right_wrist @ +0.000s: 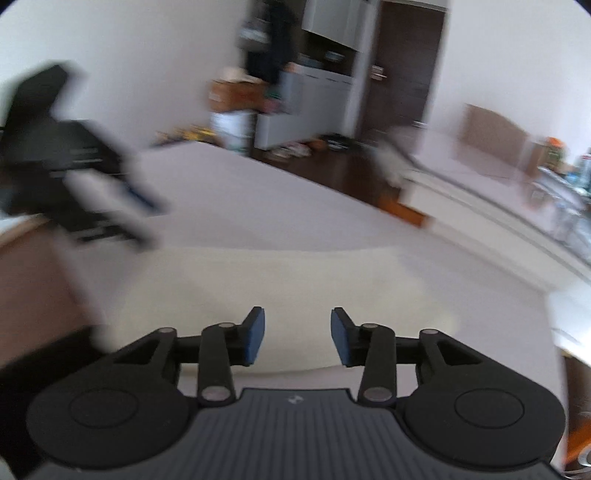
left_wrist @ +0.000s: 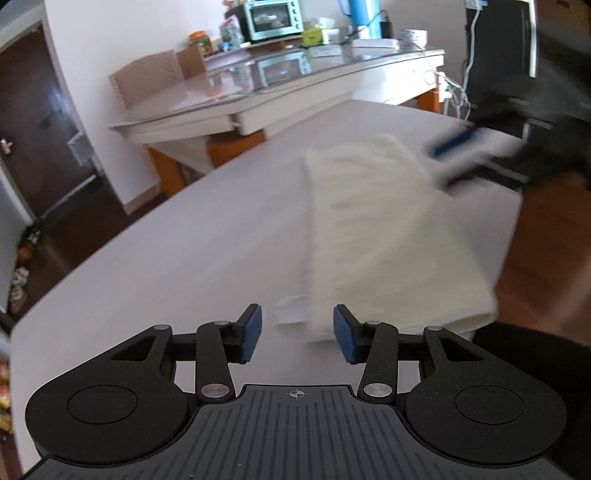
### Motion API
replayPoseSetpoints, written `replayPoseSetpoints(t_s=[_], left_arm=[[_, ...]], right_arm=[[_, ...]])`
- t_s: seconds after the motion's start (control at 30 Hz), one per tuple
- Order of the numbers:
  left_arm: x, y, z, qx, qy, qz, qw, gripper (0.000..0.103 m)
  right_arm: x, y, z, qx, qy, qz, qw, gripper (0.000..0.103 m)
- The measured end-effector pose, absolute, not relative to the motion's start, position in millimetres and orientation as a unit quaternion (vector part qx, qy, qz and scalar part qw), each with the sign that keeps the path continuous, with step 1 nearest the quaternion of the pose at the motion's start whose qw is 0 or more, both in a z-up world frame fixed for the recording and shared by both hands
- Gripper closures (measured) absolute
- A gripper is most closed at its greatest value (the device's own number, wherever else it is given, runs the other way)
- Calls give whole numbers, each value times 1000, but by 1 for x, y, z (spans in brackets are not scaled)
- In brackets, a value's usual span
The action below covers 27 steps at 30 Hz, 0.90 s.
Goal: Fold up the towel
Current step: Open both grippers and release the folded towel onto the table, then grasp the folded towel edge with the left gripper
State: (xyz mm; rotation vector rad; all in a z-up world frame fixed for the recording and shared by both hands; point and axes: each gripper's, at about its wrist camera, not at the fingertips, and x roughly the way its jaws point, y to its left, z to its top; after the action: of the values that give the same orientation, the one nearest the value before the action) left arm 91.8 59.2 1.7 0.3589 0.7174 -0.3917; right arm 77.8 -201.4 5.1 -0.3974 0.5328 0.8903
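A cream towel (left_wrist: pixel 384 229) lies folded into a long strip on the white table (left_wrist: pixel 184 240). My left gripper (left_wrist: pixel 297 334) is open and empty, just short of the towel's near end, where a small white label (left_wrist: pixel 291 308) sticks out. My right gripper (right_wrist: pixel 297 336) is open and empty above the towel (right_wrist: pixel 295 280), which stretches across in the right wrist view. The right gripper shows blurred at the towel's far end in the left wrist view (left_wrist: pixel 458 155). The left gripper shows blurred at the left of the right wrist view (right_wrist: pixel 144 218).
A second table (left_wrist: pixel 288 96) with a glass top stands behind, carrying a teal toaster oven (left_wrist: pixel 273 18), boxes and cables. A dark door (left_wrist: pixel 40 122) and wooden floor are at the left. The table's right edge (left_wrist: pixel 513 236) runs close to the towel.
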Motion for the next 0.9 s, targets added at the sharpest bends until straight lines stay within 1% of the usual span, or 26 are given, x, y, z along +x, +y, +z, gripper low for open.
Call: replayPoseSetpoints(t_s=[0.03,0.13,0.2,0.3,0.4,0.43,0.5,0.53,0.57,0.6,0.73,0.9], left_arm=[[93,64,3,174,344,-187,903,50],[89,69,5,177,337,-190,905,47],[85,69,7,179,333,-192,906,45],[79,67,7,180,327,-199,906,43],[71,65,7,186,320,-208,905,40],[69,65,6,188,318,-210,905,37],[67,66,5,192,313,-219,904,35],[67,67,4,195,309,-224,904,34],[65,67,4,199,305,-232,902,34],[64,67,3,204,301,-240,900,34],[57,61,1,238,278,-293,883,34],[47,41,-6,292,241,-361,852,34]], right_arm=[[60,-194,4,-203,245,437,841,59],[24,-173,-2,-261,219,460,820,62],[13,-158,-8,-300,208,463,808,66],[0,-140,-23,-363,189,464,786,69],[-1,-127,-32,-403,175,459,772,70],[-1,-124,-34,-411,173,459,769,73],[0,-118,-40,-428,171,456,761,77],[-1,-117,-42,-434,170,455,759,81],[0,-119,-41,-433,172,454,759,86],[2,-121,-38,-427,176,454,762,95],[8,-138,-22,-381,199,466,773,96],[24,-186,9,-281,240,470,802,96]])
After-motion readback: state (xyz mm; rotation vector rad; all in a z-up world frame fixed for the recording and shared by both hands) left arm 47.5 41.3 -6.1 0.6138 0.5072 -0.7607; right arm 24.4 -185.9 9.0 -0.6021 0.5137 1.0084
